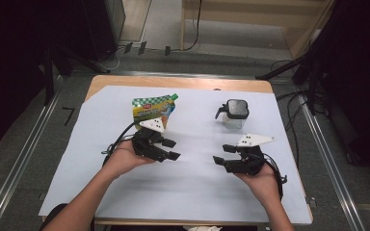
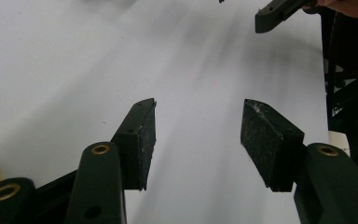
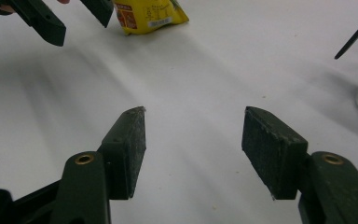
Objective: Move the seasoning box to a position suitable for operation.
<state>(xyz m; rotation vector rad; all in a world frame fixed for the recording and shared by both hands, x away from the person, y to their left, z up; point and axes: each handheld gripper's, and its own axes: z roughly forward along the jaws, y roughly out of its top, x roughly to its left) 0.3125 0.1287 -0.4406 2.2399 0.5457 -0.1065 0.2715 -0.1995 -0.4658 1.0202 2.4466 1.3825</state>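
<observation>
High view has the green-and-yellow pouch (image 1: 153,109) lying flat on the white sheet (image 1: 192,187), long axis running sideways, green spout corner pointing right. Left gripper (image 1: 171,149) sits just below the pouch, jaws spread, nothing between them. Right gripper (image 1: 224,154) is well right of the pouch, also spread and empty.

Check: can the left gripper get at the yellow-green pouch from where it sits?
Probably yes. The left gripper has its jaws open and empty, and the pouch lies flat just beyond it on the white sheet, nothing between them. It points toward the right gripper, so it must turn.
</observation>
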